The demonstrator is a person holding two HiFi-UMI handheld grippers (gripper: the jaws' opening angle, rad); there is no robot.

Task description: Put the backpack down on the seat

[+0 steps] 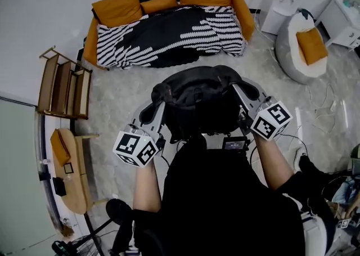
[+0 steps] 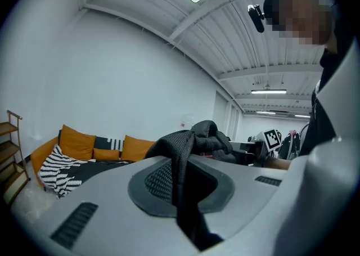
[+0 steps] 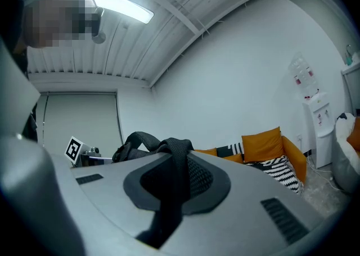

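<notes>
Fingers of the left gripper and the right gripper each pinch a coarse black mesh strap of the soft, slouching backpack hung between them, apparently mid-carry, and next comes lowering it onto the striped, orange-cushioned sofa beyond the fingertips.

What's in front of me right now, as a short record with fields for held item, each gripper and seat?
Held item: black fabric backpack, lifted between both grippers
Left gripper: jaws shut on its mesh strap
Right gripper: jaws shut on its other strap
Seat: orange sofa with black-and-white striped blanket, ahead; backpack not on it
</notes>
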